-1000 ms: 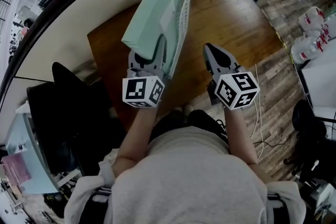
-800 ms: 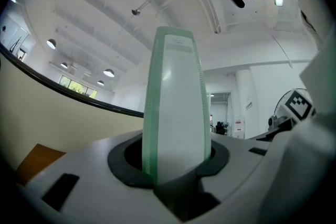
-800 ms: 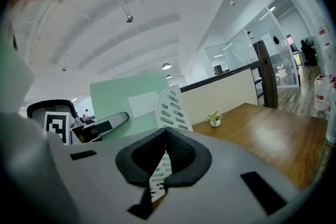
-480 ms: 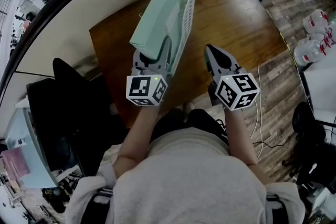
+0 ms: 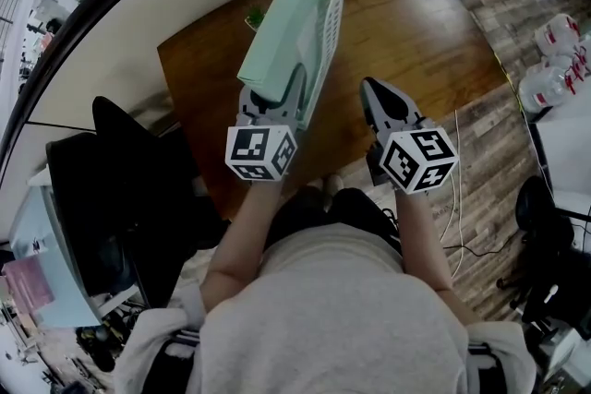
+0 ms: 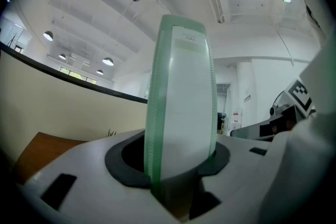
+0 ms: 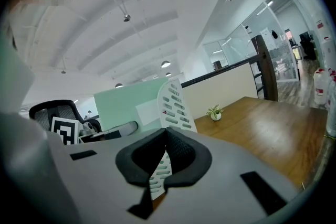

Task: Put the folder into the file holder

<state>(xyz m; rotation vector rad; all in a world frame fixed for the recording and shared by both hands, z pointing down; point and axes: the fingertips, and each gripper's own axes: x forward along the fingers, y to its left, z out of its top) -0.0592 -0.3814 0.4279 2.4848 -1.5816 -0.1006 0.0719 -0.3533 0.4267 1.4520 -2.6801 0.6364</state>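
The folder (image 5: 277,32) is pale mint green; the file holder (image 5: 330,9) white, patterned with slots. The table (image 5: 416,23) is warm brown wood grain. The left gripper (image 5: 275,86) and right gripper (image 5: 371,89) are grey with black pads, and their cubes (image 5: 261,152) carry black-and-white square markers. The office chair (image 5: 120,189) at the near left is black.

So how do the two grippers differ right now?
The left gripper clamps the green folder, jaws held apart by it; the right gripper is shut, empty. The left gripper holds the folder against the white holder; the right gripper hovers beside it over the table. Both point forward, the same way.
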